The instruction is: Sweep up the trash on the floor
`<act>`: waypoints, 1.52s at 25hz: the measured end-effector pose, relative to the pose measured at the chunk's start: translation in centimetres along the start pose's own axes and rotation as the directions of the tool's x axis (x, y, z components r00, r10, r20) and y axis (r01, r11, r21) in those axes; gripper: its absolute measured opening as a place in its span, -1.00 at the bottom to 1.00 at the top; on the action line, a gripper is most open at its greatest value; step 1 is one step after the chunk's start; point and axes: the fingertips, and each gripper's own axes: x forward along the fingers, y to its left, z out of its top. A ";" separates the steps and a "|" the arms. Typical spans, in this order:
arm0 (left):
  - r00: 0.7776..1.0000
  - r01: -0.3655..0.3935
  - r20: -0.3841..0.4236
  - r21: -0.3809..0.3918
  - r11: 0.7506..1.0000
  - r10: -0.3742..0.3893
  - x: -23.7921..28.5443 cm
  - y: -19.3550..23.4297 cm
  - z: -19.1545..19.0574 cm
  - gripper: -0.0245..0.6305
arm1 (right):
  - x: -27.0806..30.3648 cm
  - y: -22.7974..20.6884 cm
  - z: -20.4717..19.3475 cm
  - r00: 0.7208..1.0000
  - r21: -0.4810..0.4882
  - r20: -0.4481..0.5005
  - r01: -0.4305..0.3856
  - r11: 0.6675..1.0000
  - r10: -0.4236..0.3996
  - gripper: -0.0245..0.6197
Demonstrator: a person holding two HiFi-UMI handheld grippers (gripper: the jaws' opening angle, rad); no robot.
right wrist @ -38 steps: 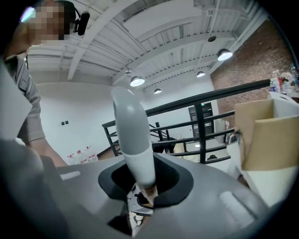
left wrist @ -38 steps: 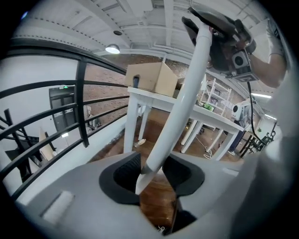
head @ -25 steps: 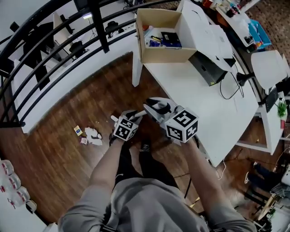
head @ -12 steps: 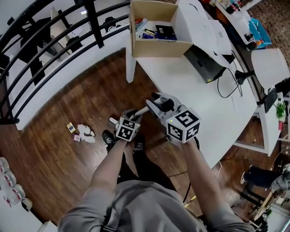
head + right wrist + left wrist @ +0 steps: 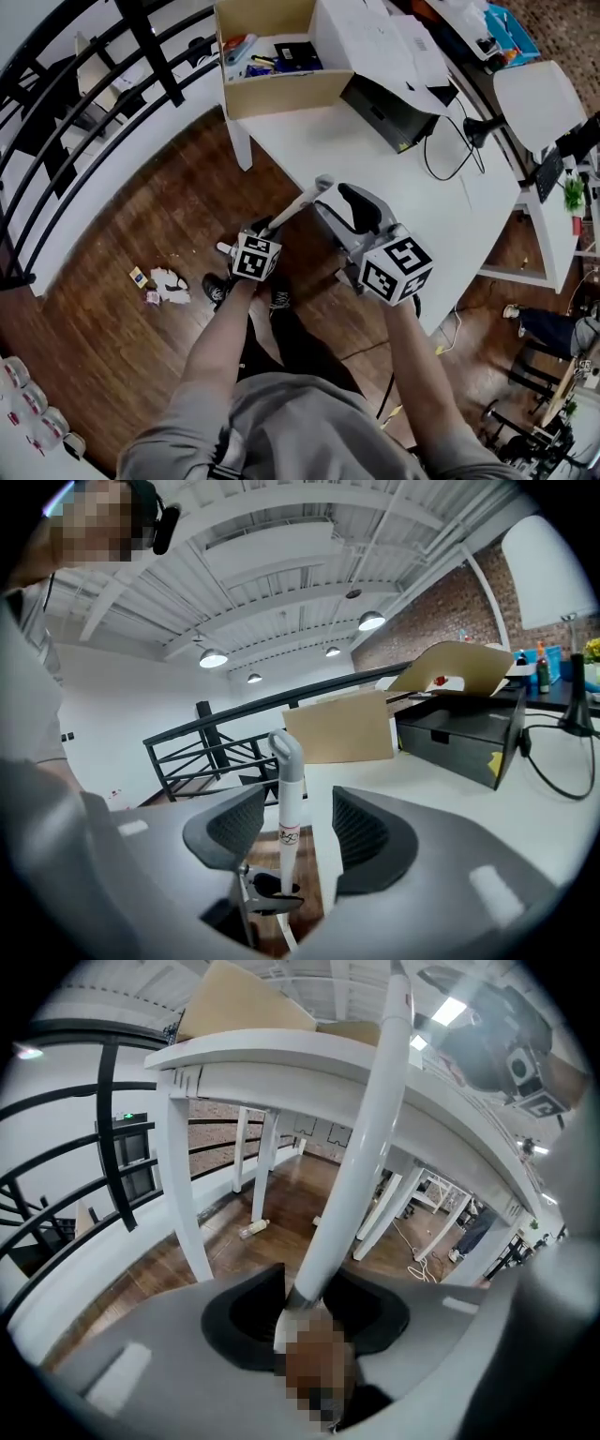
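Note:
The trash lies on the wooden floor at the left: crumpled white paper (image 5: 171, 281), a small yellow scrap (image 5: 138, 276) and a pink bit (image 5: 152, 297). My left gripper (image 5: 265, 232) (image 5: 305, 1309) is shut on a long white handle (image 5: 300, 200) (image 5: 361, 1166) that slants up to the right, its looped end free. In the right gripper view that handle (image 5: 289, 789) stands beyond the gap between the jaws. My right gripper (image 5: 333, 204) (image 5: 292, 832) sits just right of the handle's end; its jaws have just been opening, are open, and hold nothing.
A white table (image 5: 403, 197) stands ahead on the right, carrying an open cardboard box (image 5: 281, 89), a black case (image 5: 389, 114) and a cable. A black railing (image 5: 94, 89) runs along the left. My shoes (image 5: 214, 289) are near the trash. A white chair (image 5: 534, 98) is at the far right.
The right gripper has let go of the handle's upper end, opened, and moved off to the right. The left gripper, still holding the handle, drifted slightly down.

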 end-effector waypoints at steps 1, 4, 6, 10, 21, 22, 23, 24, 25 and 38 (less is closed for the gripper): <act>1.000 0.001 0.000 0.001 1.000 -0.001 0.3 -0.1 0.2 -0.53 | -0.5 -0.2 0.0 1.000 0.003 0.004 0.006 1.000 -0.006 -0.31; 1.000 0.002 0.001 0.003 1.000 -0.002 0.9 -0.2 0.7 -0.53 | -1.7 -0.8 -0.1 1.000 0.009 0.006 0.028 1.000 -0.028 -0.31; 1.000 -0.002 0.005 -0.005 1.000 0.002 1.3 -0.2 0.9 -0.53 | -2.4 -1.2 -0.3 0.999 0.014 0.004 0.040 0.999 -0.040 -0.32; 0.999 0.004 0.032 -0.037 0.999 -0.003 1.6 -0.3 1.0 -0.50 | -3.3 -1.4 -1.1 0.999 0.034 -0.003 0.040 0.999 -0.040 -0.36; 0.998 0.043 0.050 -0.026 0.999 -0.042 0.1 -1.8 1.1 -0.21 | -4.9 -0.3 -2.0 1.000 0.046 0.002 -0.012 0.999 0.012 -0.46; 0.998 0.033 0.056 -0.030 0.999 -0.031 -0.7 -1.8 0.9 -0.21 | -5.0 -0.1 -1.9 1.000 0.050 0.011 -0.023 0.999 0.022 -0.48; 0.998 0.019 0.063 -0.038 0.999 -0.017 -1.7 -1.7 0.8 -0.21 | -5.0 0.2 -1.8 0.999 0.052 0.020 -0.039 0.998 0.038 -0.50; 0.997 0.003 0.073 -0.047 0.999 0.000 -2.9 -1.5 0.7 -0.21 | -5.0 0.8 -1.6 0.998 0.053 0.031 -0.060 0.997 0.058 -0.51; 0.996 -0.011 0.088 -0.056 0.998 0.016 -4.4 -1.5 0.8 -0.21 | -5.0 1.6 -1.4 0.996 0.051 0.039 -0.084 0.995 0.082 -0.54; 0.884 -0.188 0.387 -0.217 0.958 0.262 -33.5 4.0 0.9 -0.91 | 2.4 21.8 1.1 0.906 -0.113 -0.011 -0.421 0.900 0.423 -0.84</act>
